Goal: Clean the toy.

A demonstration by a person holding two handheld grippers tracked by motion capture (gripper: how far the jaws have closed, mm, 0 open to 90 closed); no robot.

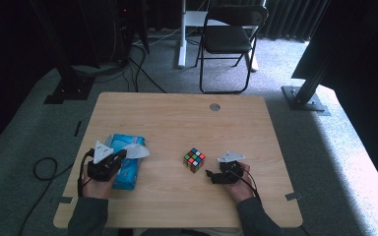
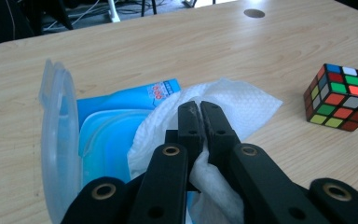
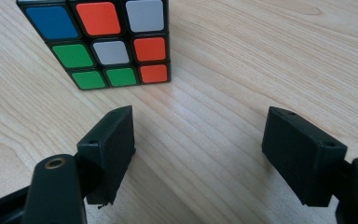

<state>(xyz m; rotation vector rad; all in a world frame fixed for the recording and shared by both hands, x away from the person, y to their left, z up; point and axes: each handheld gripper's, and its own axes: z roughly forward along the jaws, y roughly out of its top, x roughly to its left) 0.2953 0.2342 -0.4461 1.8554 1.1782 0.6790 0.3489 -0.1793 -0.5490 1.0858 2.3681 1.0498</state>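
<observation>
A person's left gripper (image 2: pixel 199 122) pinches a thin white wet wipe (image 2: pixel 242 103), its jaws pressed together on a fold of the sheet just above the blue plastic wipes pack (image 2: pixel 121 100), whose clear hinged lid (image 2: pixel 58 135) stands open at the near left of the pale wooden table (image 1: pixel 177 118). The wipe looks light, limp and damp: it should drape and may tear or drag the next sheet if pulled fast, so a grip on a bunched fold near the pack's opening seems safest. In the high view the left hand (image 1: pixel 97 184) lies low over the pack, gripper pointing forward and right. The right gripper (image 3: pixel 200 135) rests near the table, jaws spread wide and holding nothing, aimed at a scrambled multicoloured puzzle cube (image 3: pixel 107 42) just ahead.
</observation>
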